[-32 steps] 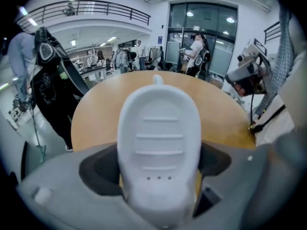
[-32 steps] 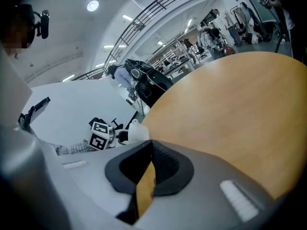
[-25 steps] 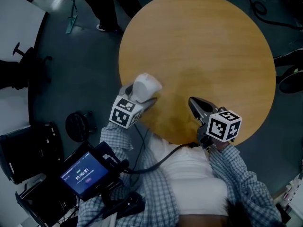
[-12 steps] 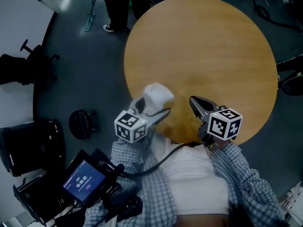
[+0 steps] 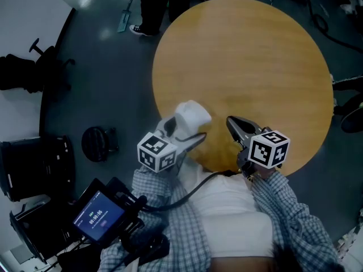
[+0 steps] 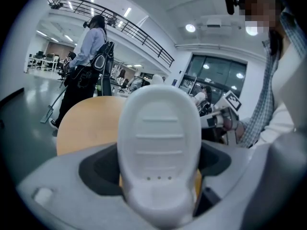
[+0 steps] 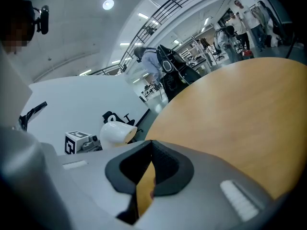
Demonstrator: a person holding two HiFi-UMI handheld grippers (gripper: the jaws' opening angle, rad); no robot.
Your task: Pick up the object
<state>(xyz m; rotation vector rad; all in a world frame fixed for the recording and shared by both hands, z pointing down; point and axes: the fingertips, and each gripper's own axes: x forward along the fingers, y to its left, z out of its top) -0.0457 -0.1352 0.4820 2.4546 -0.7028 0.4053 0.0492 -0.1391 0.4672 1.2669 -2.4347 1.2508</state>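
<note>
The object is a white rounded plastic piece (image 5: 191, 117) with ribbed grooves on its face. It hangs over the near left edge of the round wooden table (image 5: 255, 55), and my left gripper (image 5: 182, 131) is shut on it. In the left gripper view the white piece (image 6: 160, 138) fills the space between the jaws and hides most of the table (image 6: 86, 123). My right gripper (image 5: 231, 122) hovers over the table's near edge, shut, with nothing in it. The right gripper view shows its jaws (image 7: 151, 150) meeting at the tip, and the white piece (image 7: 115, 132) to the left.
A person (image 5: 156, 1) stands on the dark floor beyond the table's far left. At the left are a black chair (image 5: 22, 72), a round black item (image 5: 96, 143) and a black case (image 5: 34, 169). A device with a lit screen (image 5: 96, 217) hangs near my waist.
My left gripper has carried the white piece a little to the right and toward the table's near edge. The right gripper has stayed where it was.
</note>
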